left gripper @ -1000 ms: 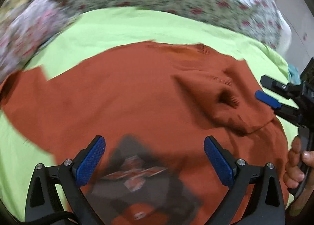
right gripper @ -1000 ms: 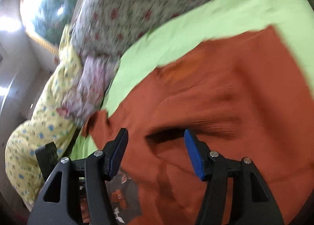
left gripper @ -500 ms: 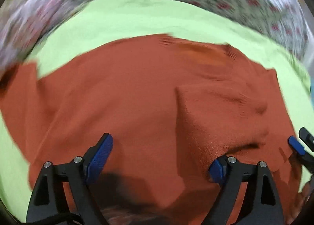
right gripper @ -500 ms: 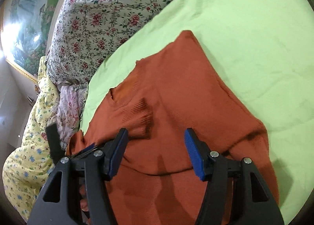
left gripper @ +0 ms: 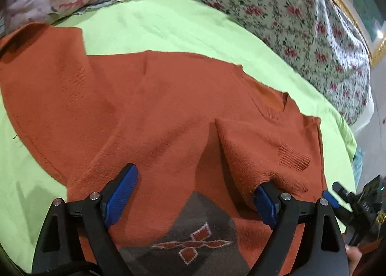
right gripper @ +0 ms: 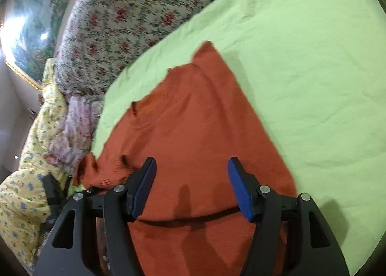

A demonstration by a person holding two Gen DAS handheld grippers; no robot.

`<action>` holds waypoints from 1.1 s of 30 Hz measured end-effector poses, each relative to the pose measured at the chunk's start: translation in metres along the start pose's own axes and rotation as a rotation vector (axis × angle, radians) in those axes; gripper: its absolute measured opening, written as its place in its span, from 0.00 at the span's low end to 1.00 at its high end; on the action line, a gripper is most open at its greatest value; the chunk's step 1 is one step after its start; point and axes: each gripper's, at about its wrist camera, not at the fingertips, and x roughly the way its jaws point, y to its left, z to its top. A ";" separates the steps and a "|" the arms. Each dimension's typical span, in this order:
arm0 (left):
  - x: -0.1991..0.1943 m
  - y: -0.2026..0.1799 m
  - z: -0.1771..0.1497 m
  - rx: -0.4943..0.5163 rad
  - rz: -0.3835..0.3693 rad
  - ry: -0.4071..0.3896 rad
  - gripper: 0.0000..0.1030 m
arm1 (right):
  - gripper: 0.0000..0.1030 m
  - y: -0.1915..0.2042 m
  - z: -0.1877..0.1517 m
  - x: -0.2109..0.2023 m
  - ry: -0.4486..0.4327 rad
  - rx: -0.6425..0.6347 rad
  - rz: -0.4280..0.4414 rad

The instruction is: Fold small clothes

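A light green bedsheet (right gripper: 301, 63) carries the rust-orange knit sweater (left gripper: 168, 112), spread flat with one sleeve (left gripper: 260, 153) folded across its body, while the left gripper (left gripper: 193, 194) and right gripper (right gripper: 190, 186) hover over it, fingers spread apart, gripping nothing.

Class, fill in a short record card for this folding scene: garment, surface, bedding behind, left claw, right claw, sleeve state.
garment: rust-orange knitted sweater with a grey patterned panel
surface: lime-green bed sheet
bedding behind: white floral quilt
left claw: left claw open, over the sweater's front
right claw: right claw open, above the sweater
sleeve state: ribbed-cuff sleeve folded across the body
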 end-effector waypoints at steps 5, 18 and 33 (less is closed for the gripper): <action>0.006 -0.019 -0.006 0.090 0.046 0.026 0.87 | 0.61 0.010 0.002 0.002 -0.009 -0.087 -0.080; 0.045 -0.101 -0.016 0.394 0.199 0.031 0.72 | 0.16 0.026 0.043 0.069 0.080 -0.405 -0.458; 0.012 0.007 0.013 0.042 0.049 0.023 0.76 | 0.06 -0.025 0.059 0.032 -0.083 -0.181 -0.401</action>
